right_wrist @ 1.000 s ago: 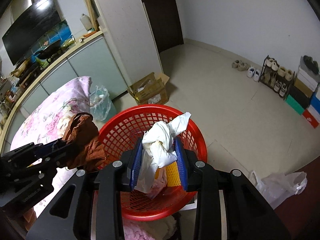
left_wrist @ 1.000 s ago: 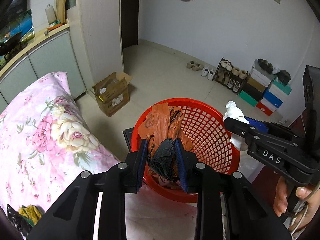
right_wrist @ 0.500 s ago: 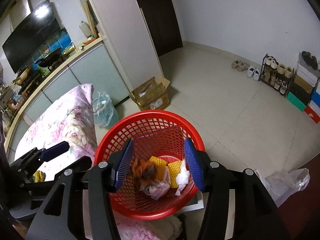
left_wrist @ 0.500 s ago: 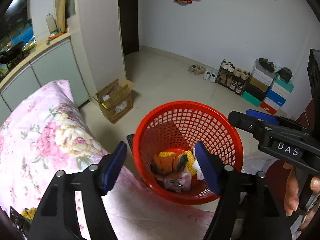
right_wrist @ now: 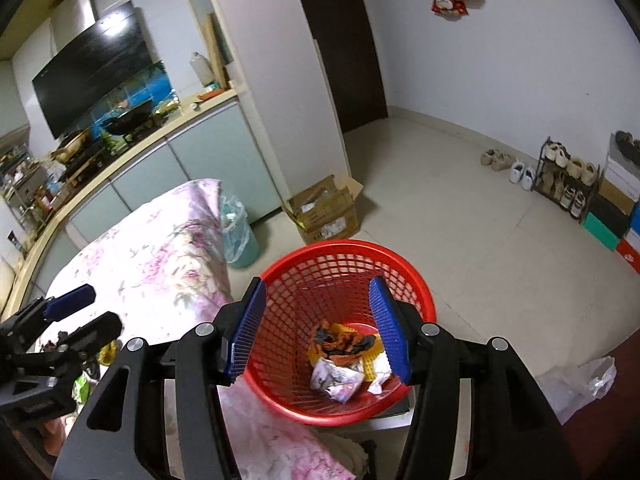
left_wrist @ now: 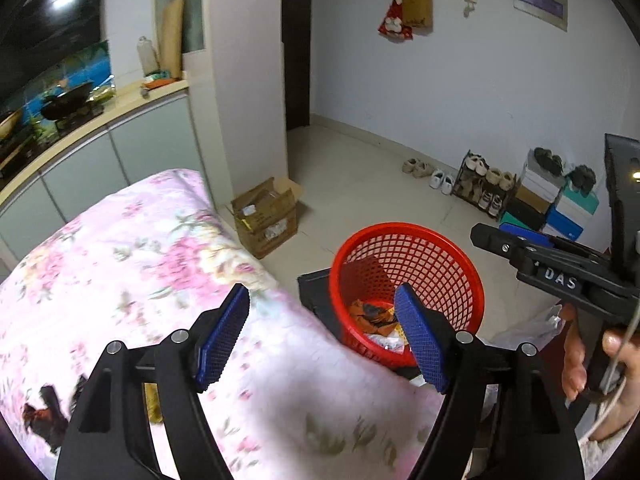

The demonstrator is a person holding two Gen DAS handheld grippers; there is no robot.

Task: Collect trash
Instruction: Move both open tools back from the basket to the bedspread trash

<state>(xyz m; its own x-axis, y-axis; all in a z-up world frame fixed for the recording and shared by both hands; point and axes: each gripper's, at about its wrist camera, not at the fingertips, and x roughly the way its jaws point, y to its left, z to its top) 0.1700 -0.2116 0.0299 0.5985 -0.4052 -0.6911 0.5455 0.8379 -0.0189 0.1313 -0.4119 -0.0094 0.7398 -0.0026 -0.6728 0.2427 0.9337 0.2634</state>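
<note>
A red mesh basket (left_wrist: 440, 248) (right_wrist: 404, 268) stands on the floor beside the bed. It holds trash (right_wrist: 344, 360): orange and black bags, yellow pieces, white wrappers. It also shows in the left wrist view (left_wrist: 372, 314). My left gripper (left_wrist: 320, 340) is open and empty, raised over the edge of the bed, left of the basket. My right gripper (right_wrist: 318, 328) is open and empty above the basket. More scraps (left_wrist: 44, 416) lie on the bed at lower left, blurred.
A pink floral bedspread (left_wrist: 140, 260) covers the bed. A cardboard box (left_wrist: 266, 216) stands on the floor. A lined bin (right_wrist: 236, 228) stands by the cabinets. A shoe rack and shoe boxes (right_wrist: 580, 184) line the far wall. A clear plastic bag (right_wrist: 576, 380) lies at right.
Both grippers opened and dropped their trash into the basket: the left its orange and black bags, the right its white paper. Both have since lifted back, the left swinging over the bed.
</note>
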